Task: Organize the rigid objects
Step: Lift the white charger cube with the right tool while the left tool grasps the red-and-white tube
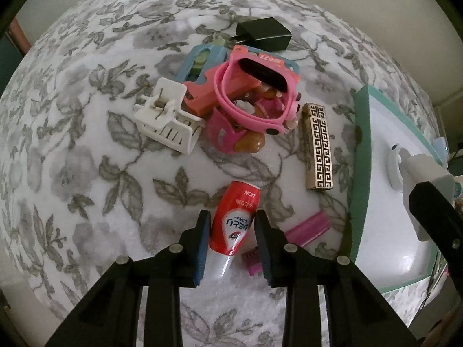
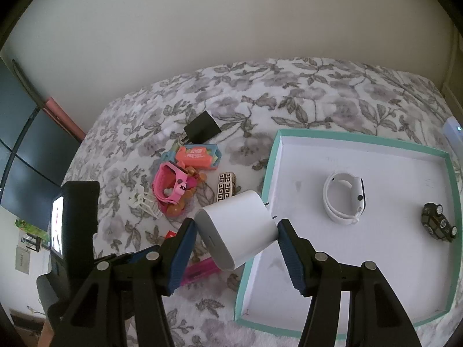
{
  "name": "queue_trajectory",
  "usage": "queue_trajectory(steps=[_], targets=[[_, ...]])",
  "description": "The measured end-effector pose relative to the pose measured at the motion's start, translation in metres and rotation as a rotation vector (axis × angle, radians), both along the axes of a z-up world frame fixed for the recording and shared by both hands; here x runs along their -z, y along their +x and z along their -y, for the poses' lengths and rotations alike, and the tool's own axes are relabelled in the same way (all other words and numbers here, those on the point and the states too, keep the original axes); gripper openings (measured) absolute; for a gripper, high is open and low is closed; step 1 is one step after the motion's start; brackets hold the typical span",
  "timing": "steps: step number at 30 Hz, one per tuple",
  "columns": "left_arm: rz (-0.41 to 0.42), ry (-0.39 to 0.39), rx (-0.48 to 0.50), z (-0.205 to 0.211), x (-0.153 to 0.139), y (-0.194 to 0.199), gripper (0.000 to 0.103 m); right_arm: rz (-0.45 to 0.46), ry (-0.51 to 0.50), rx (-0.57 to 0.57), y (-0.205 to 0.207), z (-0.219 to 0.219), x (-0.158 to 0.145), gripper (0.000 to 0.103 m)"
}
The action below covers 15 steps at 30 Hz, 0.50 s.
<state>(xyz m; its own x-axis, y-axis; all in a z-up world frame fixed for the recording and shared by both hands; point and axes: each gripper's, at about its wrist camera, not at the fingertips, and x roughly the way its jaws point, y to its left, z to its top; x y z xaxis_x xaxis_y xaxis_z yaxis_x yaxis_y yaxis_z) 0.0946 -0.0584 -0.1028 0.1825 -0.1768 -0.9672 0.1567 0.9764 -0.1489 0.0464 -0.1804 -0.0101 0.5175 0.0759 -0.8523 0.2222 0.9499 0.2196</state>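
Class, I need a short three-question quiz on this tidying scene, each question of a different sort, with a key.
1. True or false: the tray already holds a white watch and a toy car.
2. What does the right gripper hold?
A. black charger
B. white charger
C. hair clip
3. Fill in: the left gripper has its fingers either side of the red ____.

Key: 1 true; 2 B; 3 tube.
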Motion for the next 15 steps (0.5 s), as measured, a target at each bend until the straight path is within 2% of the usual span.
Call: queue_trajectory(steps=[5, 15], targets=[[0.000, -0.060, -0.012, -0.011, -0.008, -0.001, 0.029, -0.004, 0.008, 0.010, -0.002, 0.003, 0.001, 0.061], [0.076, -0.100, -0.008, -0.016, -0.039, -0.002, 0.029, 0.023, 0.030, 0.056, -0.007, 0.017, -0.013, 0.061]])
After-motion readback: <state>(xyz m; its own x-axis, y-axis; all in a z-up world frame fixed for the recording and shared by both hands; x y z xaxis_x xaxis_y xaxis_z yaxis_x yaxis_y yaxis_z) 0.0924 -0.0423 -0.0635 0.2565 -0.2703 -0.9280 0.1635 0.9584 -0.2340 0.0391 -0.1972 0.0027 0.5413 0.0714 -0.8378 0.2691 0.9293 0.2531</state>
